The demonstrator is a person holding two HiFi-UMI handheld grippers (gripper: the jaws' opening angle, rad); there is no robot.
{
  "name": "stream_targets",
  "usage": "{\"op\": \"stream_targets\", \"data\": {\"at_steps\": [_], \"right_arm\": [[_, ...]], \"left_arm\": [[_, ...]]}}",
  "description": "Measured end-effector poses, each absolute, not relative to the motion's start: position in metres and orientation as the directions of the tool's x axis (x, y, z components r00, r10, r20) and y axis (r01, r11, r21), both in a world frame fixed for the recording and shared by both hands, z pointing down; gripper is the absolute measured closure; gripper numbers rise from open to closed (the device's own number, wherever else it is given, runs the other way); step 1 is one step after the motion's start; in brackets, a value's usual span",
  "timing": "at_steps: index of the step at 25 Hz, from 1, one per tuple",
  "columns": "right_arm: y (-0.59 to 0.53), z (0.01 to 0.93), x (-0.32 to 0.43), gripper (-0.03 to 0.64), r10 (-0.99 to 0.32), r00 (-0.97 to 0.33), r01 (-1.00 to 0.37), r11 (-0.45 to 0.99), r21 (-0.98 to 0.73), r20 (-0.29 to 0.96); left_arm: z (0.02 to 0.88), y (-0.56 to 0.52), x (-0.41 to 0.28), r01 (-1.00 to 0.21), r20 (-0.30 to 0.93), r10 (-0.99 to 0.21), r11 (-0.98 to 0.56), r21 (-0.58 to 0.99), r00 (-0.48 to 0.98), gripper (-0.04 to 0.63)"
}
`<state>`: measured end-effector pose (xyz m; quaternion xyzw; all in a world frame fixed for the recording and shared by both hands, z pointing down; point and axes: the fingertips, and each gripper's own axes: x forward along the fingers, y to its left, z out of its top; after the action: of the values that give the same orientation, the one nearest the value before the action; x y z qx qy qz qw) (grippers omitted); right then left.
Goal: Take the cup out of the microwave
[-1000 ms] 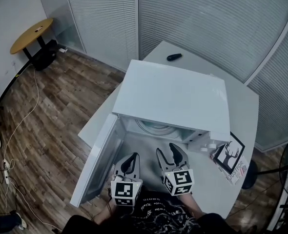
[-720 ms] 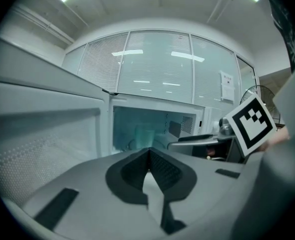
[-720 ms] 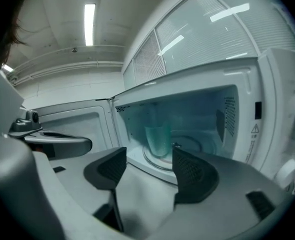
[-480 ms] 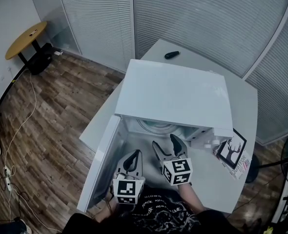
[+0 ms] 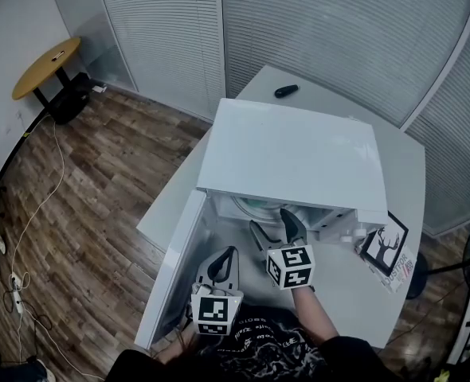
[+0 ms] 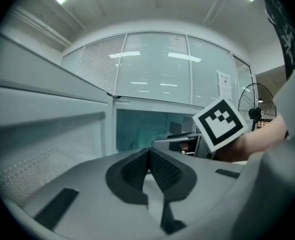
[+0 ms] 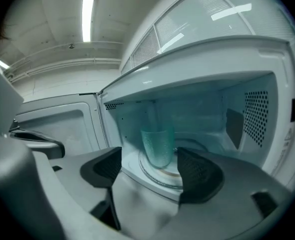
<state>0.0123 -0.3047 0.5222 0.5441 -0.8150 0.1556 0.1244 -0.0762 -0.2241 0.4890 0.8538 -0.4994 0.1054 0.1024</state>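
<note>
Shows rt gripper (image 7: 148, 163) at mouth of white box-shaped metal microwave (image 5: 291, 157), jaws spread wide, just been opening, nothing betw. pads. Places translucent teal dimpled cup (image 7: 157, 145), prob. plastic, upright on round glass turntable (image 7: 162, 178), farther in than jaws. Has lft gripper (image 6: 148, 153) pressed together, empty, near left. Risks tipping cup w/ off-centre pad contact; risks slip or squash from hard pinch on thin wall.

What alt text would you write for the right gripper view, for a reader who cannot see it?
A greenish translucent cup stands upright on the turntable inside the open microwave. The right gripper faces it, jaws wide and just opened further, with the cup ahead of them, not gripped.
</note>
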Motion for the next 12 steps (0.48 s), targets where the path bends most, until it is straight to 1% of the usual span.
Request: {"op": "stream_targets", "data": {"at_steps": [6, 12], "right_arm": [[-0.325, 0.523, 0.014, 0.258, -0.868, -0.335, -0.942, 0.322, -0.100, 0.367], [-0.338, 0.525, 0.010, 0.244, -0.869, -0.329, -0.944, 0.316, -0.096, 0.370]], "left_arm": [[0.487, -0.225, -0.073, -0.859, 0.276, -0.819, -0.508, 0.061, 0.504, 0.589], [0.487, -0.223, -0.070, -0.845, 0.278, -0.805, -0.533, 0.048, 0.524, 0.589]]}}
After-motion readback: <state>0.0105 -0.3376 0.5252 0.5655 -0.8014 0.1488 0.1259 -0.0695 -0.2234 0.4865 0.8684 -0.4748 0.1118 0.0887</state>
